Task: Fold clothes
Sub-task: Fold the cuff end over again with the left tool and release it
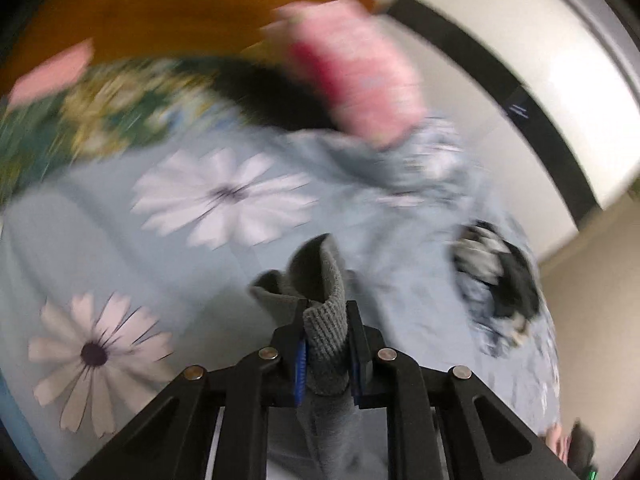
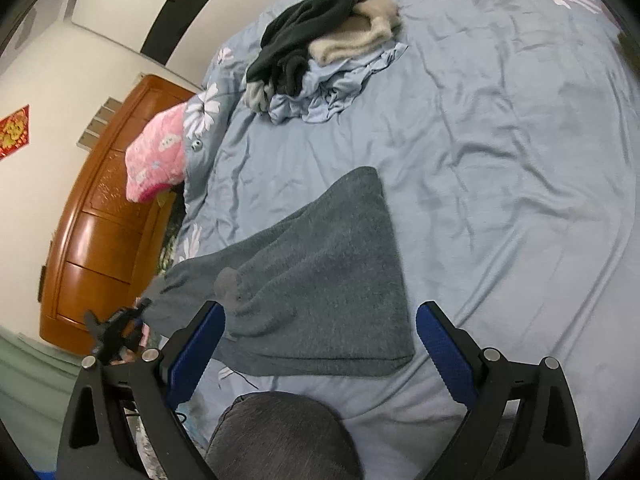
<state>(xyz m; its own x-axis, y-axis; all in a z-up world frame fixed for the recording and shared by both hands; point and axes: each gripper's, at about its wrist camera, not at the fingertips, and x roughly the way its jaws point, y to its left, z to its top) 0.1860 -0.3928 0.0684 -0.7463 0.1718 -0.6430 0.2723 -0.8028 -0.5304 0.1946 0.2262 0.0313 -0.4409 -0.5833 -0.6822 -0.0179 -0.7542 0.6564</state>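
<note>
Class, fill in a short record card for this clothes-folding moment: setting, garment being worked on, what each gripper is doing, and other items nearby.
setting: bed with blue floral sheet
garment: grey knit sweater, partly folded, lying on the sheet
left gripper: shut on the sweater's ribbed cuff
right gripper: open, jaws wide either side of the sweater's near edge, holding nothing
other clothes: pile of black and beige garments farther up the bed
also visible: pink quilt, wooden cabinet

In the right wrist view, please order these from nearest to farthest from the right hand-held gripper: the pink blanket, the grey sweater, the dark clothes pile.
From the right hand-held gripper:
1. Grey sweater, on the bed just ahead of the open jaws.
2. Pink blanket, far left at the bed's edge.
3. Dark clothes pile, top centre.
</note>
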